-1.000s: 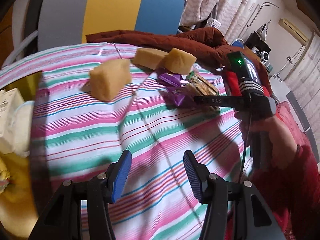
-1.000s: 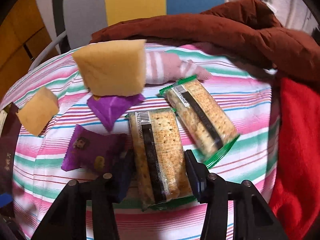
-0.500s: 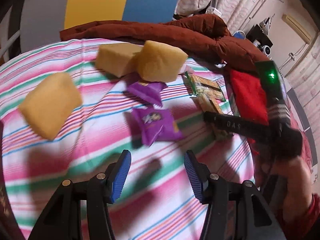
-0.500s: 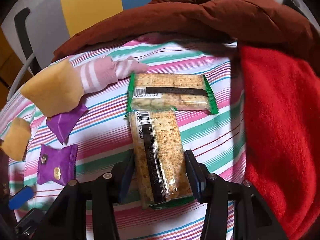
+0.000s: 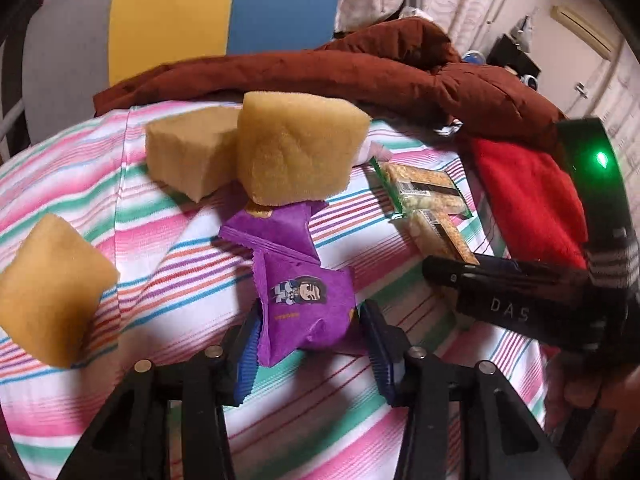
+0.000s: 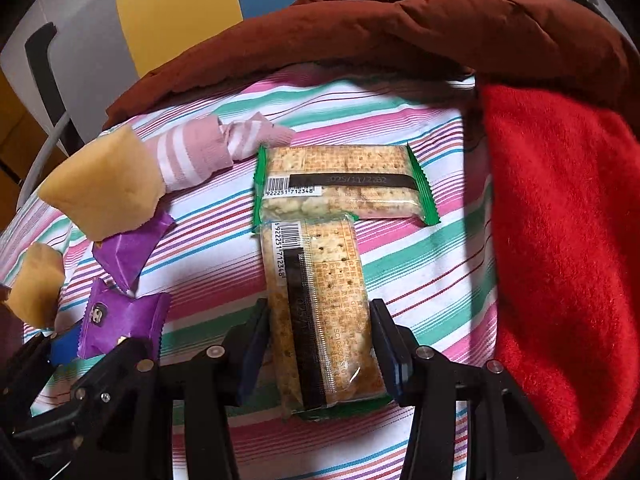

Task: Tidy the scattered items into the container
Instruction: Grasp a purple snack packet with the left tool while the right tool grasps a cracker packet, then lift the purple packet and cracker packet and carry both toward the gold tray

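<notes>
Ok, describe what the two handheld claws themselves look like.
Both claws, left and right, have black angular frames with silver screws and blue ribbed finger pads. The left view shows the right one's black body lettered "DAS" and a green light.

Brown quilted jacket (image 6: pixel 440 40) beside red fleece (image 6: pixel 560 240) on striped cloth (image 6: pixel 420 260)

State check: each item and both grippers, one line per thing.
left gripper: jaws closing around near purple packet, left pad touching
near purple packet: lying on striped cloth
right gripper: shut on near cracker pack
near cracker pack: gripped, lying on cloth
far cracker pack: flat, untouched
three sponges: loose
pink sock: knotted
</notes>
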{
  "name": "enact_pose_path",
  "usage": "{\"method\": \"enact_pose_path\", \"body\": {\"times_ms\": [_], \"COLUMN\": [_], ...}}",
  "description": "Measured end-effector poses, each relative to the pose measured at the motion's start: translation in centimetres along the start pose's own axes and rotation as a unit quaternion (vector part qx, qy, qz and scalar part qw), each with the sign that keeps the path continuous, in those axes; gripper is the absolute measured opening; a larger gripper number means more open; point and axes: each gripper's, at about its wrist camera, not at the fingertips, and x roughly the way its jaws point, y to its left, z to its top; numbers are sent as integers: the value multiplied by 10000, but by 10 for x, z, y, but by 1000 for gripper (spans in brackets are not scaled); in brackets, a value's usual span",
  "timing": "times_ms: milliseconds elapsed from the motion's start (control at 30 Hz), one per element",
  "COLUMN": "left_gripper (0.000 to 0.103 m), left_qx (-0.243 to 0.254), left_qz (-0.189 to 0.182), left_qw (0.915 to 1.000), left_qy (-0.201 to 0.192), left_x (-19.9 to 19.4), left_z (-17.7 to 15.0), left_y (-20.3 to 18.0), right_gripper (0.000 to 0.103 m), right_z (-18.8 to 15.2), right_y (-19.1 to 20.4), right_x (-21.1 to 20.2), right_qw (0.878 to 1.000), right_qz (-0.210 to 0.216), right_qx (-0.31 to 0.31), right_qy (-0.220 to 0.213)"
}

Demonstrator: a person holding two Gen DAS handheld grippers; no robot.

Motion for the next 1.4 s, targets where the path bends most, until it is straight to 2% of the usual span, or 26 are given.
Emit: {"method": "enact_pose_path", "body": {"times_ms": [100,167,267,533,733,1167,1400], "left_gripper": [44,43,43,43,43,42,42], "left_qx": [414,493,259,279,134,-349,-462], "left_qz": [76,56,-87,-29,-57,-146,-51], "left_qw": [9989,9983,9988,9973,9972,9951,9952], "left_qy": [-213,-312,-402,-672,-737,-912,-862], "left_x": [-2,-6,-12,-32,-40,-67,-84], "left_z": [-9,-14,-20,-44,-54,-83,-105], "left_y": [-5,-3,9,21,26,39,39], "right_gripper": [50,50,50,49,49,49,49], "right_z": [0,1,1,-4,-7,-10,-11], "right_y": [0,1,2,9,19,22,29], "right_x": [1,1,1,0,-4,-10,-11], "right_qw": [10000,10000,10000,9999,9995,9933,9932], "right_qz": [-29,-39,-50,-13,200,1154,1139], "right_qx": [-38,-49,-59,-131,-239,15,-158], "right_qy": [-4,-10,-18,-54,-85,-88,-150]}}
